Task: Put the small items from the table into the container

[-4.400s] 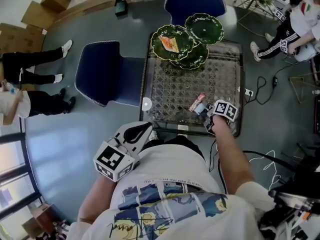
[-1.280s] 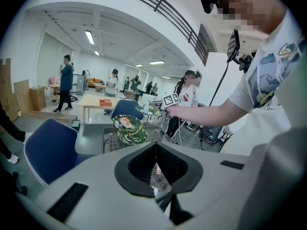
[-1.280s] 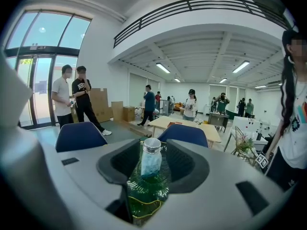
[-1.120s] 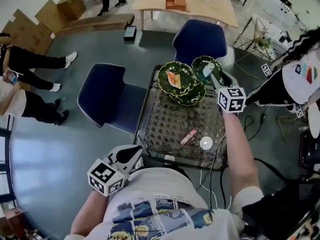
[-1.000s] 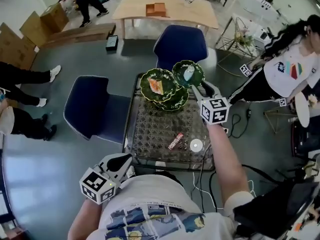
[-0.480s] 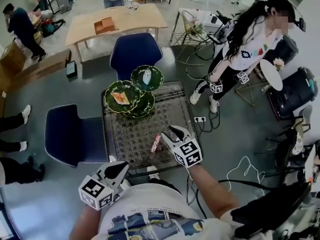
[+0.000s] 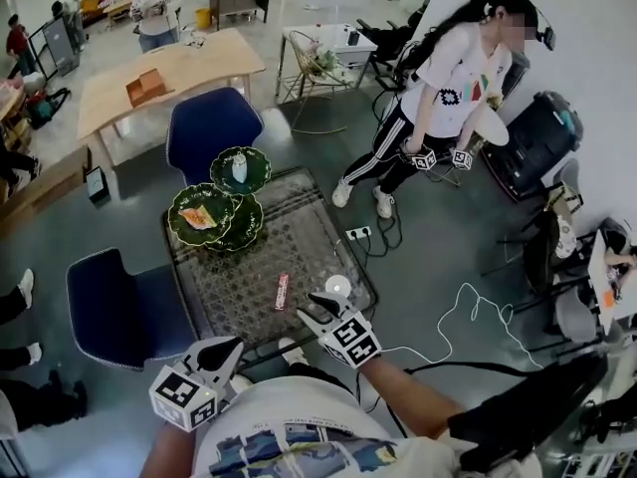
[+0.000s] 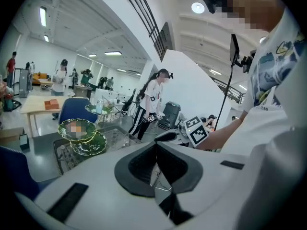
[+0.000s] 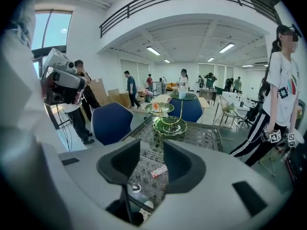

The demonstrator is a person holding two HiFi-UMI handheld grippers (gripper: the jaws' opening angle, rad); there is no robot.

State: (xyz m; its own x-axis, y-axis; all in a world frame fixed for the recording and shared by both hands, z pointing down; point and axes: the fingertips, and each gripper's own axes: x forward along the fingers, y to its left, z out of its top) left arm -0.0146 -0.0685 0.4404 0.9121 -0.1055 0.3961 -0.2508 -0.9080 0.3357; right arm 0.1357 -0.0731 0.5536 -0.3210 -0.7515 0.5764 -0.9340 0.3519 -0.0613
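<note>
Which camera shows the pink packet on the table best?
The right gripper view: the pink packet lies close, framed between its open jaws. The head view shows it small and far off; the left gripper view doesn't show it.

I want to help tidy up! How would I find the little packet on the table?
Find the patterned glass table with the green leaf-shaped dishes stacked at its far end. Nearer the front edge lies a small pink-red packet. It is long and thin, unlike the round white thing next to it.

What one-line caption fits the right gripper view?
Open, empty right gripper aimed across the table at a snack packet, green tiered dish stand beyond.
</note>
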